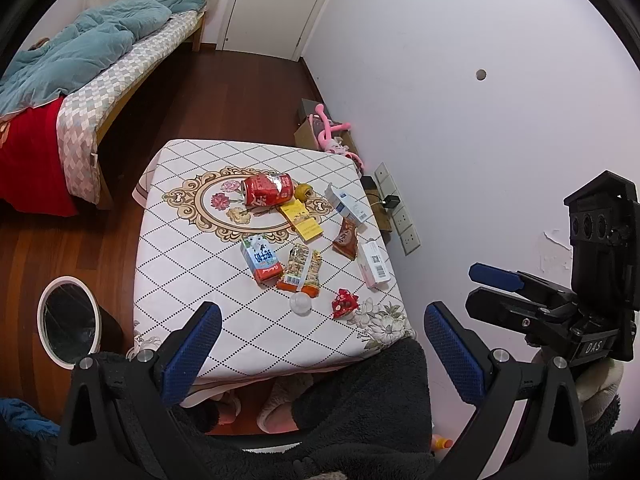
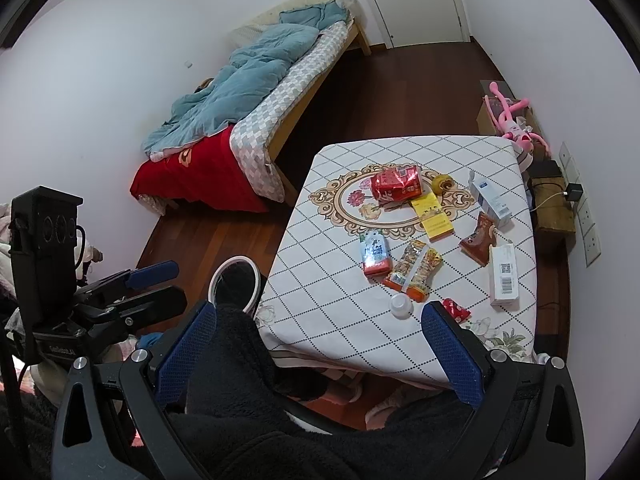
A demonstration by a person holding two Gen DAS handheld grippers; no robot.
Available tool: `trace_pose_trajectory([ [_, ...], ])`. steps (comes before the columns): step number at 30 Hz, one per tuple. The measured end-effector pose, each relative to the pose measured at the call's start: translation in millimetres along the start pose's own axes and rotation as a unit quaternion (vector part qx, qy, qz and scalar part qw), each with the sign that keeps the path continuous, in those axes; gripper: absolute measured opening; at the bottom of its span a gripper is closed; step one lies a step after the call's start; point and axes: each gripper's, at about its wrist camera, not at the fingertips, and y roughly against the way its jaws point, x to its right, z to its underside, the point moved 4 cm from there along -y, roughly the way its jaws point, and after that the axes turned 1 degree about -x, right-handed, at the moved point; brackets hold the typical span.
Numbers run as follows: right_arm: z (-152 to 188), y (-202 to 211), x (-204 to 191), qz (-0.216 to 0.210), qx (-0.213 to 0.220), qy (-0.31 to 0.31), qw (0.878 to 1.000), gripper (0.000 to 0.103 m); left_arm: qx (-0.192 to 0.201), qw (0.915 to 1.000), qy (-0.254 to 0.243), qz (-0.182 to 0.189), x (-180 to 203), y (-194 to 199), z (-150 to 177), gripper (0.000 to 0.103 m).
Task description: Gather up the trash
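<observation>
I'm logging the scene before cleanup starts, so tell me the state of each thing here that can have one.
Left gripper: open, empty.
Right gripper: open, empty.
Can: on its side, dented.
Milk carton: lying flat.
Snack packs: lying flat, banded together.
Blue box: end flap open.
White box: lying flat.
Bin: open, bag-lined.
Door: shut.
Bed: unmade, quilt bunched.
</observation>
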Motion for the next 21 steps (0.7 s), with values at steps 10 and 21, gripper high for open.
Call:
trace_pose_trajectory([
  [10, 0.6, 0.9, -0.4, 0.0, 0.001, 0.0, 1.0, 0.103, -0.001, 1.0, -0.001, -0.001, 0.7, -1.7, -2.9, 0.103],
  [21, 0.2, 0.3, -0.9, 0.0, 0.0, 0.001, 1.0, 0.103, -0.001, 1.0, 0.0, 0.001, 1.0, 3.2, -1.6, 0.103],
])
